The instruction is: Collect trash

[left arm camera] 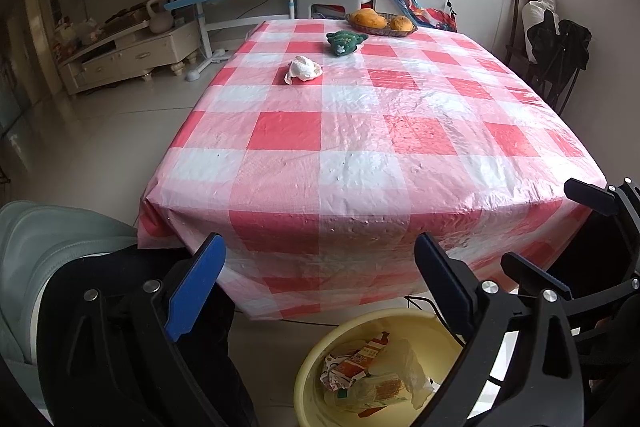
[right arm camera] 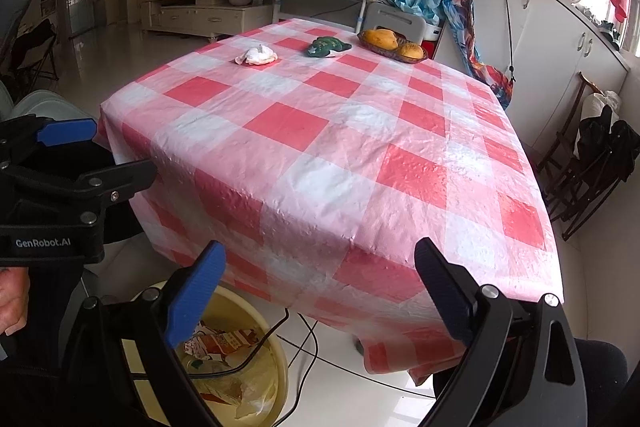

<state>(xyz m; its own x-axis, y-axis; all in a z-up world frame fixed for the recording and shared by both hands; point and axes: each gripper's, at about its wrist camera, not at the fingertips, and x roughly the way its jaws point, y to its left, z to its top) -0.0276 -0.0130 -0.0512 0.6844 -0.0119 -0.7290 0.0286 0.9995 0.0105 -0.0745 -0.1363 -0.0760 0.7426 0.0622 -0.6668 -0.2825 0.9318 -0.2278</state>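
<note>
Far beyond both tongs, on the checked surface (left arm camera: 360,131): a crumpled white tissue (left arm camera: 302,69), with a green cloth (left arm camera: 345,42) and a fruit basket (left arm camera: 381,23) farther still. Left tongs (left arm camera: 320,291) spread wide, gripping nothing. Right tongs (right arm camera: 320,291) likewise wide apart and empty. Below them, on the floor, a yellow basin (left arm camera: 320,359) holding wrappers (left arm camera: 360,359) and a plastic bag.
</note>
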